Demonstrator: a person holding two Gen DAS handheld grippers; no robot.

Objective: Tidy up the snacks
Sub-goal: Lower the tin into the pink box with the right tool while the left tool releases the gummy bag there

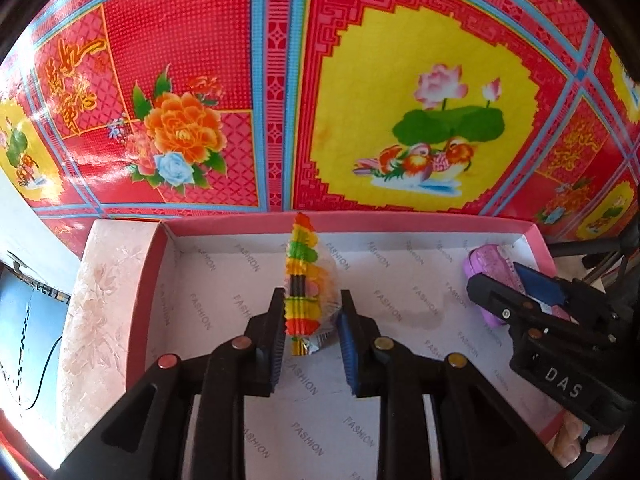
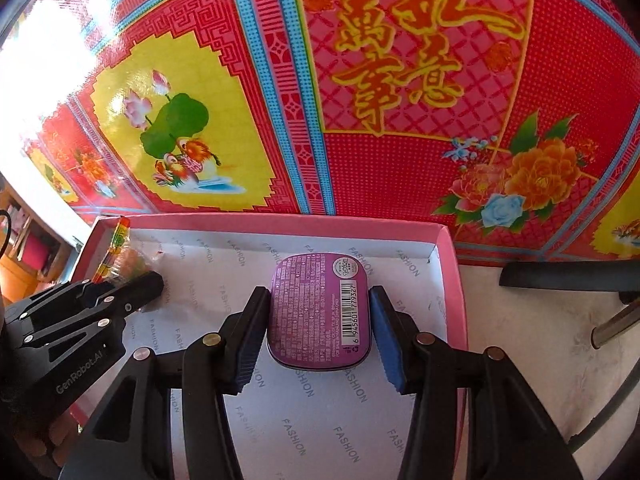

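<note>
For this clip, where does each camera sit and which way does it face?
Left wrist: on the left gripper, angled down into the pink box at its rainbow candy packet; fingertips show bottom right.
Right wrist: on the right gripper, angled down at its purple tin; own jaws only.
Shared: box, both snacks, each other's gripper, red floral tablecloth.

Glossy tablecloth (image 1: 280, 80); matt paper box (image 1: 400, 228); clear plastic wrapper (image 1: 330, 276).
</note>
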